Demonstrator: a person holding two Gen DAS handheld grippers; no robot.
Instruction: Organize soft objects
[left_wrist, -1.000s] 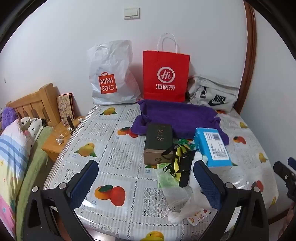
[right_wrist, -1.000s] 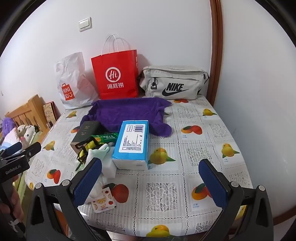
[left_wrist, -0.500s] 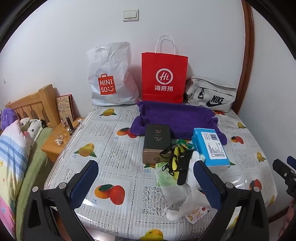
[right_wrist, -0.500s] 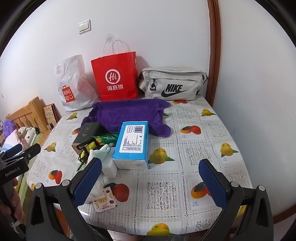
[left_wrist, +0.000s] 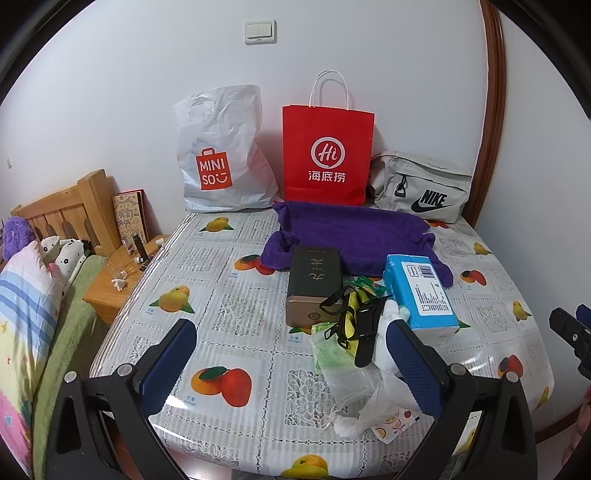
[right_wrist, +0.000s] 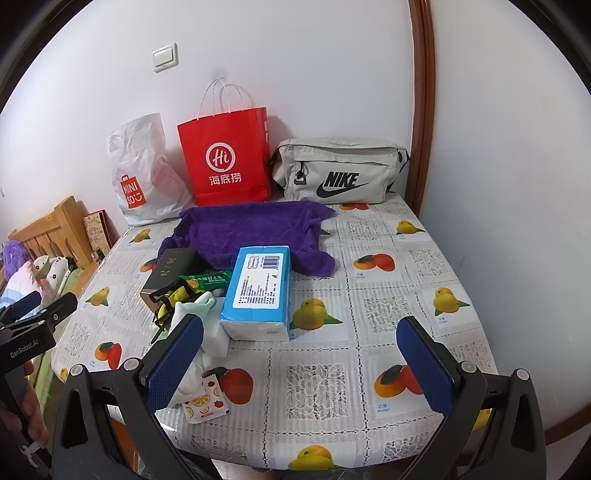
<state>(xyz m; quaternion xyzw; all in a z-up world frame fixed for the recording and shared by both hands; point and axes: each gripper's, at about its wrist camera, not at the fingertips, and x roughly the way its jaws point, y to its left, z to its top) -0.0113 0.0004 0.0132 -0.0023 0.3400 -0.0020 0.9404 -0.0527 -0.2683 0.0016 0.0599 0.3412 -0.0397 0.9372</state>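
A purple towel (left_wrist: 351, 230) (right_wrist: 251, 229) lies spread at the back of the table. In front of it sit a blue tissue pack (left_wrist: 419, 293) (right_wrist: 258, 291), a dark box (left_wrist: 314, 284) (right_wrist: 173, 264), a black and yellow strap (left_wrist: 351, 317), a green packet (right_wrist: 207, 278) and white soft items (left_wrist: 369, 402) (right_wrist: 210, 321). My left gripper (left_wrist: 295, 354) is open and empty near the table's front edge, left of the pile. My right gripper (right_wrist: 303, 354) hangs open and empty over the front right of the table.
A white Miniso bag (left_wrist: 221, 158), a red paper bag (left_wrist: 327, 155) and a grey Nike bag (left_wrist: 421, 188) stand against the wall. A bed with a wooden headboard (left_wrist: 59, 214) and a nightstand (left_wrist: 118, 280) are at the left. The fruit-print tablecloth (right_wrist: 388, 280) covers the table.
Both grippers have pulled back and risen slightly, so the table looks a little farther away. Nothing on the table has moved.
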